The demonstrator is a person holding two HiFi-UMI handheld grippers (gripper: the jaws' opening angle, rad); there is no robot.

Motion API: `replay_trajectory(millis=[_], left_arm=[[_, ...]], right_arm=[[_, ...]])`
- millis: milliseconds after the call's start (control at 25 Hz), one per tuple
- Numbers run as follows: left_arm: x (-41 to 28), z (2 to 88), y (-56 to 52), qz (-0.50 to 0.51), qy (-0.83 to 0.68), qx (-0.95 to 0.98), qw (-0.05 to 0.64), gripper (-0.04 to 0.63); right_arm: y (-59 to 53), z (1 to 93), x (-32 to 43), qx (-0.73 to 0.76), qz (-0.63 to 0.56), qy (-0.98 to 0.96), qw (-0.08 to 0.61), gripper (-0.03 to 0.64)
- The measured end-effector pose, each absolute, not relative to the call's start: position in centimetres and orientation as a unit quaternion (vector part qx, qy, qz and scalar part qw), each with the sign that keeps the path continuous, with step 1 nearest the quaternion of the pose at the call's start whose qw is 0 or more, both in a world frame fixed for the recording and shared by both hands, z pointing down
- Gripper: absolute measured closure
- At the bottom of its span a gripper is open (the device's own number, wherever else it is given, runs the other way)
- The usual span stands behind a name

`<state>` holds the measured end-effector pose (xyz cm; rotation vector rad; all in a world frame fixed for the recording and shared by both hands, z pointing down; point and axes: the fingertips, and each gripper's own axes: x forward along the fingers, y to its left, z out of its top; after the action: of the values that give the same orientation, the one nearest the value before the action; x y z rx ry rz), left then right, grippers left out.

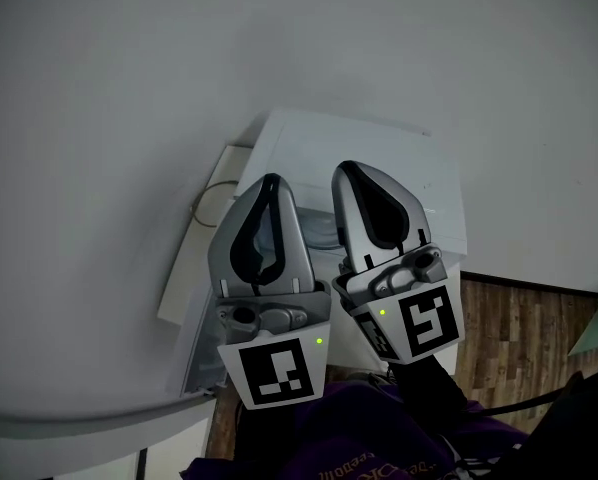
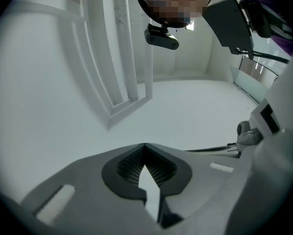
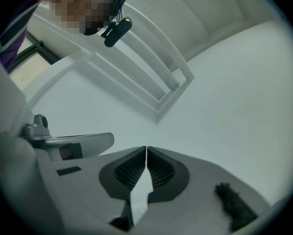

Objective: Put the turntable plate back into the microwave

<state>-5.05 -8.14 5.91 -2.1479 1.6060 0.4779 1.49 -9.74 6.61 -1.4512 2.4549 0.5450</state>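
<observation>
Sleeve: purple fabric sleeve (image 1: 364, 438), lowest in the head view, just under both marker cubes.
Left gripper: grey two-jaw tool with a black-and-white marker cube (image 1: 271, 180); jaws closed tip to tip, nothing between them; tilted upward.
Right gripper: matching grey tool (image 1: 347, 166), just beside the left, not touching; jaws likewise pressed together and empty.
Microwave: white boxy microwave (image 1: 379, 153), beyond and below both grippers, front mostly hidden by them; pale flat panel (image 1: 191, 268) at its left edge, probably the open door.
Turntable plate: not clearly made out; faint curved pale rim (image 1: 317, 230) between the grippers, perhaps the plate at the microwave's front.
Key relation: microwave front ahead of and below the jaws, which point up and away; neither hand clearly nearer.
Floor: brown wooden planks (image 1: 519, 338), far right.
</observation>
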Motion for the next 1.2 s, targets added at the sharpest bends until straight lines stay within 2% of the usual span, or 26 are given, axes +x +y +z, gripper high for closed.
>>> replay_trajectory(millis=[1200], left_arm=[[-5.0, 8.9, -9.5, 0.145, 0.599, -0.769, 0.169, 0.591]], right_arm=[[-10.2, 8.3, 1.5, -0.494, 0.18, 0.846, 0.09, 0.606]])
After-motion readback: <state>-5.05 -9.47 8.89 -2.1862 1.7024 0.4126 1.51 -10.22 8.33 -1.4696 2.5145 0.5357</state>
